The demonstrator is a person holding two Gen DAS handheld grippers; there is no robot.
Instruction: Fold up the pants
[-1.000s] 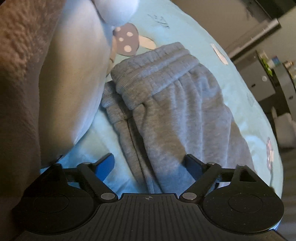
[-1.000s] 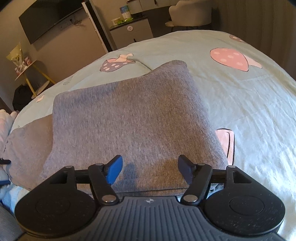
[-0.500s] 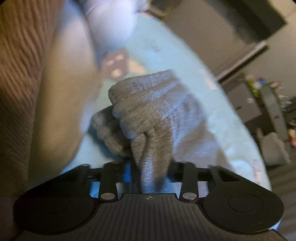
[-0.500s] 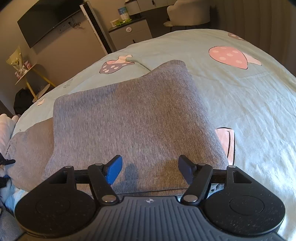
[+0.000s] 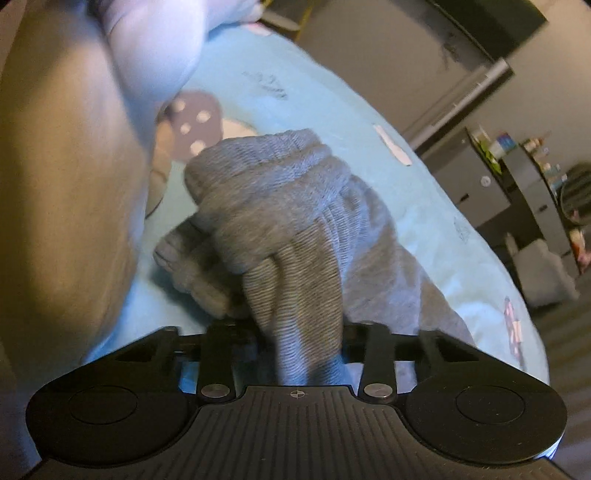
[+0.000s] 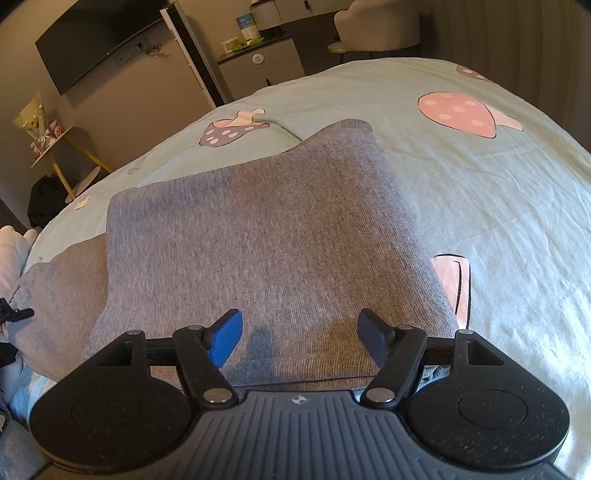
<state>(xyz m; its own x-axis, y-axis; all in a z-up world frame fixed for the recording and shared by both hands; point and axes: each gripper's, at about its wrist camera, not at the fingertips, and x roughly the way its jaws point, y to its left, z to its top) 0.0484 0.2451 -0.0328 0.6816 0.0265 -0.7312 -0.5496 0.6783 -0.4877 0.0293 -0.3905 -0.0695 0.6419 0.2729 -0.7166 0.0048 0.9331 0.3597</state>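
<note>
Grey pants (image 6: pixel 258 236) lie partly folded on a light blue bed sheet (image 6: pixel 498 192). In the left wrist view my left gripper (image 5: pixel 301 332) is shut on a bunched fold of the pants (image 5: pixel 291 251) near the ribbed waistband (image 5: pixel 280 162) and holds it lifted off the sheet; its fingertips are hidden by the cloth. In the right wrist view my right gripper (image 6: pixel 301 336) is open, its blue pads (image 6: pixel 225 339) hovering over the near edge of the flat folded part, holding nothing.
A large beige and white pillow or plush (image 5: pixel 66 177) crowds the left of the left wrist view. Beyond the bed stand a grey cabinet (image 6: pixel 262 66), a wall TV (image 6: pixel 96 40), a small side table (image 6: pixel 62 147) and a chair (image 6: pixel 376 29).
My left gripper went from open over the pants to shut on a fold near the waistband and has lifted it. The right gripper has stayed open and almost still.
</note>
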